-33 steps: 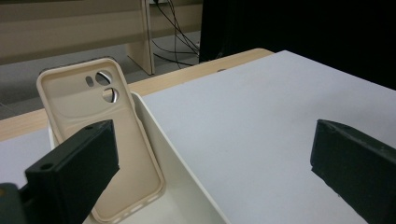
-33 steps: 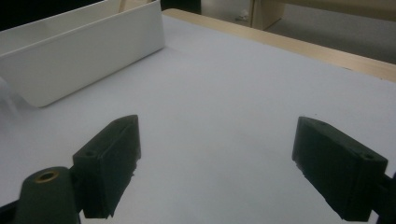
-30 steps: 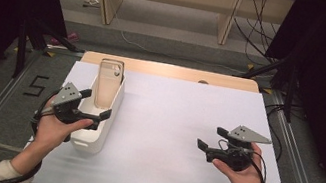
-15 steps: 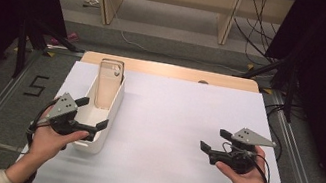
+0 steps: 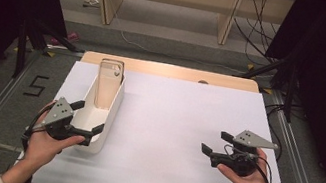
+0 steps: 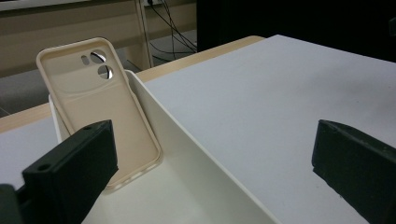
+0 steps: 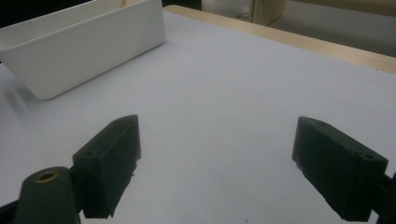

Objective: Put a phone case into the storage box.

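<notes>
A long white bin [image 5: 109, 112] lies on the left of the white table [image 5: 178, 109]. A cream phone case [image 5: 109, 84] leans upright against the bin's far end, its camera cut-outs at the top [image 6: 98, 100]. My left gripper [image 5: 88, 117] is open at the bin's near end. In the left gripper view [image 6: 215, 144] one jaw is over the bin's inside and the other over the table, with the bin's wall [image 6: 196, 158] between them. My right gripper [image 5: 216, 142] is open low over the bare table at the right, with nothing between its jaws [image 7: 217, 140].
A wooden strip [image 5: 169, 71] runs along the table's far edge. Beyond it are shelf legs and cables on the floor [image 5: 241, 39]. Dark stands flank the table on both sides. In the right gripper view the bin [image 7: 84, 46] lies far off at the upper left.
My left gripper has slid back along the bin toward its near end and the person. The right gripper has drifted slightly nearer and to the right. Both stay open.
</notes>
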Action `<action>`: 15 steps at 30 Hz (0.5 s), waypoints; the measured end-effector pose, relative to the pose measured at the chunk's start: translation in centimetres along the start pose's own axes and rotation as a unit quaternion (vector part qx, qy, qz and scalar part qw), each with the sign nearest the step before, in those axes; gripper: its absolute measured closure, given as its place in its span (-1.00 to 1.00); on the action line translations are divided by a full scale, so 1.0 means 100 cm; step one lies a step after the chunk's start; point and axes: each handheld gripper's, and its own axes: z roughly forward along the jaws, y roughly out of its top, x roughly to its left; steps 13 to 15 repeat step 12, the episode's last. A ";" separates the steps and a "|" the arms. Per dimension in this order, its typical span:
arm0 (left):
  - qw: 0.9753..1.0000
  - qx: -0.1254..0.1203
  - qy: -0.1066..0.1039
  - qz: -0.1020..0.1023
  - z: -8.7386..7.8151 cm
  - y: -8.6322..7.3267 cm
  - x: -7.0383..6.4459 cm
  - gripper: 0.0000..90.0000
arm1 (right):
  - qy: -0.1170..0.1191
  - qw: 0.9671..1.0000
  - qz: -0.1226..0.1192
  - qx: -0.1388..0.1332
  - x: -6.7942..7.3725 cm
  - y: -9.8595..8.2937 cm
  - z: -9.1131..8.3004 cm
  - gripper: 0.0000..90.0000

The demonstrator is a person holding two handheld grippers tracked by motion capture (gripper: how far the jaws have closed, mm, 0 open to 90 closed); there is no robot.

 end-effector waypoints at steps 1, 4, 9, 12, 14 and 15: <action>1.000 0.001 0.000 0.001 0.000 -0.001 0.000 -1.00 | 0.000 1.000 0.000 0.000 0.000 0.000 0.000 -0.64; 1.000 0.001 0.000 0.000 0.001 -0.001 0.000 -1.00 | 0.000 1.000 -0.001 0.000 0.001 0.000 0.000 -0.64; 1.000 0.005 -0.002 0.001 0.003 -0.003 -0.001 -1.00 | -0.001 1.000 0.001 0.000 -0.001 -0.001 0.002 -0.64; 1.000 0.006 -0.004 0.001 0.003 -0.004 -0.001 -1.00 | -0.003 1.000 0.001 0.001 -0.001 -0.001 0.002 -0.64; 1.000 0.006 -0.004 0.001 0.003 -0.004 -0.001 -1.00 | -0.003 1.000 0.001 0.001 -0.001 -0.001 0.002 -0.64; 1.000 0.006 -0.004 0.001 0.003 -0.004 -0.001 -1.00 | -0.003 1.000 0.001 0.001 -0.001 -0.001 0.002 -0.64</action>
